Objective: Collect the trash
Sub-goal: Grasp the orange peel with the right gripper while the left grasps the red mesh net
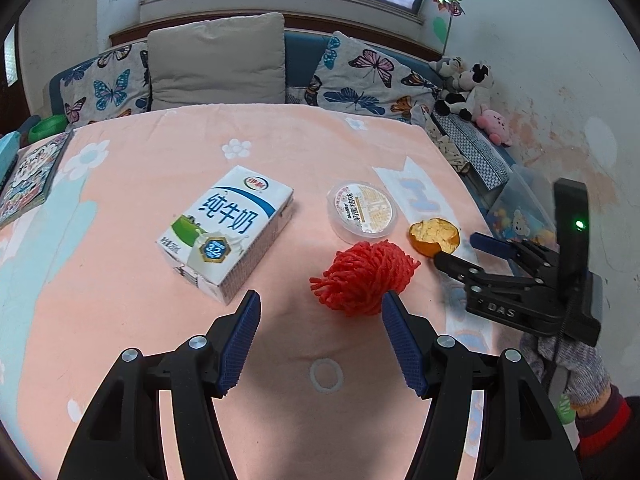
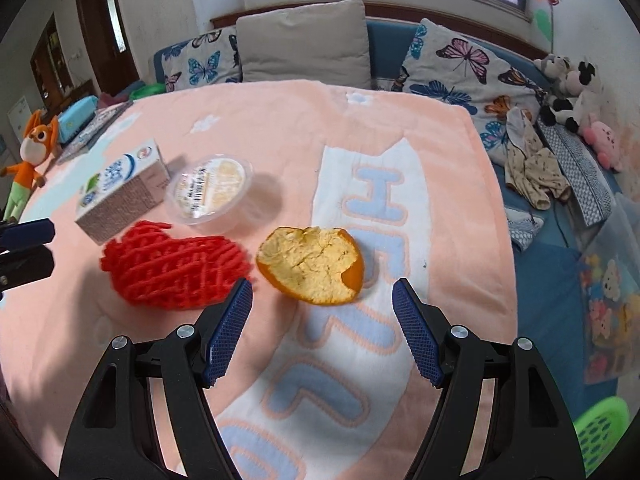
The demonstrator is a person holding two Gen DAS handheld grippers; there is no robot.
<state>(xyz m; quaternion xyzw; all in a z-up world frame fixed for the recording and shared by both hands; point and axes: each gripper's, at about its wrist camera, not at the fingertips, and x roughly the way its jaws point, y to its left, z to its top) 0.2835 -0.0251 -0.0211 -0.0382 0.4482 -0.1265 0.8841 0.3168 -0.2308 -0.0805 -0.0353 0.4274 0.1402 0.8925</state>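
Observation:
On the pink blanket lie a milk carton (image 1: 226,232), a clear plastic cup with printed lid (image 1: 362,209), a red foam fruit net (image 1: 366,276) and an orange peel (image 1: 434,236). My left gripper (image 1: 320,340) is open and empty, just short of the red net. My right gripper (image 2: 322,332) is open and empty, with the orange peel (image 2: 310,264) just ahead between its fingers; it also shows in the left wrist view (image 1: 460,252). The red net (image 2: 176,268), cup (image 2: 210,188) and carton (image 2: 124,192) lie to the peel's left.
The blanket-covered table (image 1: 160,320) ends at a blue sofa with cushions (image 1: 218,60) and plush toys (image 1: 472,88). A book (image 1: 28,176) lies at the table's left edge. A green basket (image 2: 600,436) stands low right; a clear toy box (image 2: 608,312) beside it.

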